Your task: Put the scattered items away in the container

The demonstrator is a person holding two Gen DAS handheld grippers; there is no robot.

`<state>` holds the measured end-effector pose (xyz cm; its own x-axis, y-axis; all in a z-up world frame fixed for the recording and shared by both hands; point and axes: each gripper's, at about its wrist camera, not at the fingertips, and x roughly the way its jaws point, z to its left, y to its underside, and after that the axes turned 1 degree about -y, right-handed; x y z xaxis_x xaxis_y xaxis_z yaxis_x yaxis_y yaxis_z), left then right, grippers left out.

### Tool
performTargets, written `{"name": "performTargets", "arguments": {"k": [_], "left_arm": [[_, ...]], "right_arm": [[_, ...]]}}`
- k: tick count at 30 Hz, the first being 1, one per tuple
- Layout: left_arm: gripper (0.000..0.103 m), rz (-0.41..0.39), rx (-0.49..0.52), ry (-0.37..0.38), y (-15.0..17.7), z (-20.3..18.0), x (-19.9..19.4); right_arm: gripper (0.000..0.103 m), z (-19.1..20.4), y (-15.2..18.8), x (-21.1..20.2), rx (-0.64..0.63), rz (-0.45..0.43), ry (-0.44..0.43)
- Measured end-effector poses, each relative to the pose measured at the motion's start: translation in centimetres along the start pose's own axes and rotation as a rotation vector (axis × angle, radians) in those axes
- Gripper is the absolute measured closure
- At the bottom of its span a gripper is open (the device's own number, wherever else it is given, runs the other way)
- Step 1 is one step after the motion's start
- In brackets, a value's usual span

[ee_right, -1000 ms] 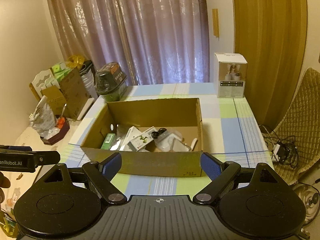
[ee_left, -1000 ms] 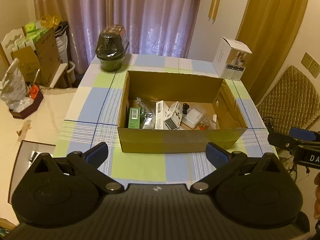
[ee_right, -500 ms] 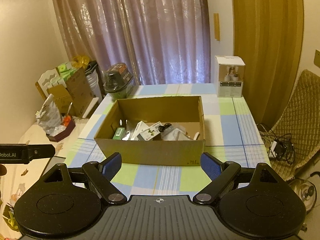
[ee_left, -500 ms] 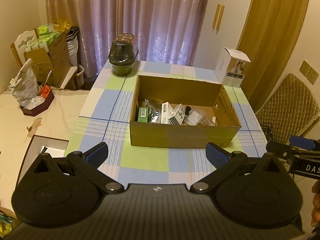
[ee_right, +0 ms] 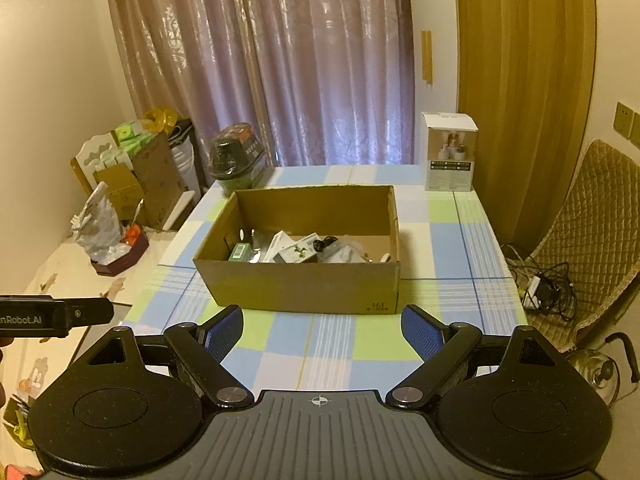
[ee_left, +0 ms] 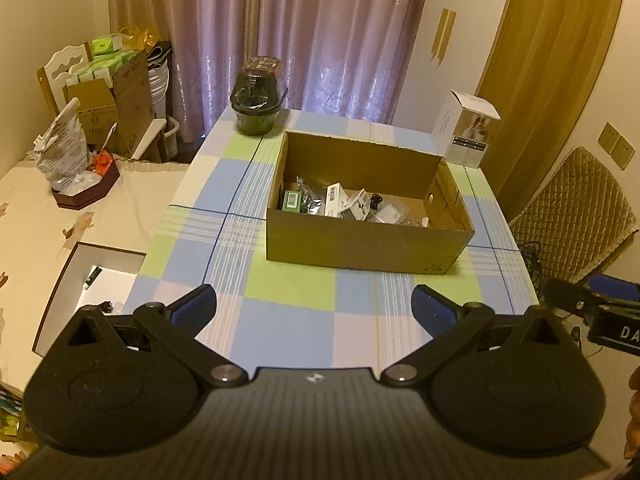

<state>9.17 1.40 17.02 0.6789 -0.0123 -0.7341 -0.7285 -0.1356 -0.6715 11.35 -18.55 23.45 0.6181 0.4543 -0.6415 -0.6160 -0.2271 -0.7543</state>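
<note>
We look down at a counter [ee_left: 288,320] draped in a checked cloth of blue, green and pale squares, and we judge the tidying all but finished: no loose small item shows on the cloth in either view. At about eleven o'clock from the box stands a dark round tub [ee_left: 258,100] wrapped in glossy film, which we take for a fixture and not a stray. The open cardboard box [ee_left: 360,240], plain brown corrugated board with straight walls and a hand-hole in its right end, sits at the middle of the counter and holds the gathered things: a small green carton [ee_left: 292,200], crinkled silvery packets, white printed cartons [ee_left: 334,200], a coil of black cord [ee_right: 324,243] and clear plastic bags. At one o'clock from it a white product carton [ee_left: 468,132] stands upright near the counter's far edge, well apart from the box. Our left claw [ee_left: 314,308] hangs above the near edge with its blue ribbed pads spread wide and nothing between them; our right claw [ee_right: 322,328] is likewise spread and empty. What is left, as far as we can see, is nothing.
</note>
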Motion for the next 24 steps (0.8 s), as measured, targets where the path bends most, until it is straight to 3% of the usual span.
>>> {"name": "performTargets", "arguments": {"k": [3, 5, 24], "left_arm": [[0.001, -0.003, 0.007, -0.001, 0.29, -0.08, -0.29], [0.001, -0.008, 0.016, -0.002, 0.38, -0.19, -0.48], [0.001, -0.011, 0.024, 0.015, 0.39, -0.53, -0.43]], "right_arm": [[0.01, 0.0, 0.16, -0.1, 0.009, 0.005, -0.006], [0.0, -0.01, 0.22, -0.19, 0.013, 0.0, 0.002], [0.0, -0.4, 0.76, -0.2, 0.021, 0.008, 0.016]]}}
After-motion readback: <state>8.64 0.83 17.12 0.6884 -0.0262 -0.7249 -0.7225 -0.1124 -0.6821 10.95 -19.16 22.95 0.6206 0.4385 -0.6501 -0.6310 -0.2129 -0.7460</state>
